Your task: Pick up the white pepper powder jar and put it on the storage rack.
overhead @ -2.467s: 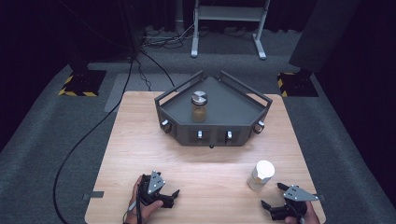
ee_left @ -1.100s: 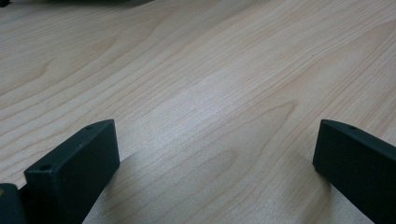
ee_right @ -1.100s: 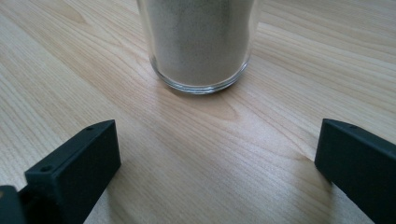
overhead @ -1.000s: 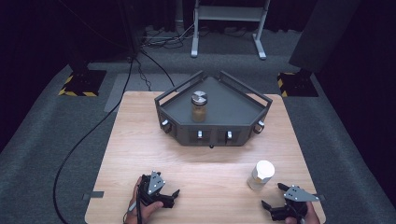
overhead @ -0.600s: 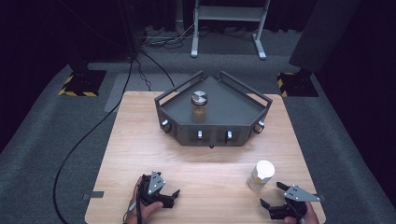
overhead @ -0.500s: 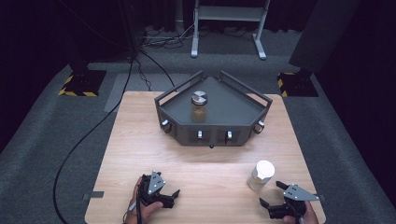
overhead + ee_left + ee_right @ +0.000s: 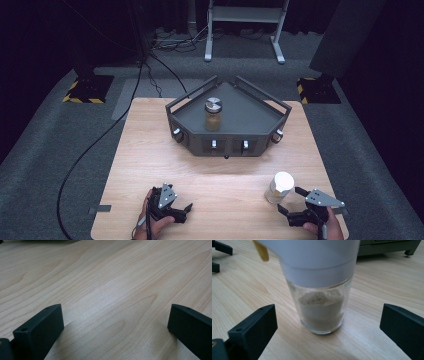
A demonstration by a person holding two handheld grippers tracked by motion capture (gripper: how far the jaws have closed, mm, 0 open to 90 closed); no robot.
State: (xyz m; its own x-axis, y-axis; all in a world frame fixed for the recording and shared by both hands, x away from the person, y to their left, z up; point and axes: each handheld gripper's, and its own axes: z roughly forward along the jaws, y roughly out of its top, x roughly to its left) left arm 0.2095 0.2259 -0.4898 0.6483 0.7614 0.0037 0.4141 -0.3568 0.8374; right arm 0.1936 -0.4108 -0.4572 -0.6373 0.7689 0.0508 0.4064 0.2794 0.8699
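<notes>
Where the wooden table nears its front right corner, a white-capped glass jar of beige powder stands upright, untouched, ahead of the right gripper, jaws spread. Left gripper likewise spread, empty.

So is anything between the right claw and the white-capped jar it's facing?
Nothing visible. The right claw is open, its jaws standing to either side of the white-capped jar with bare table between them and the glass. The jar stands upright, apart from both jaws.
</notes>
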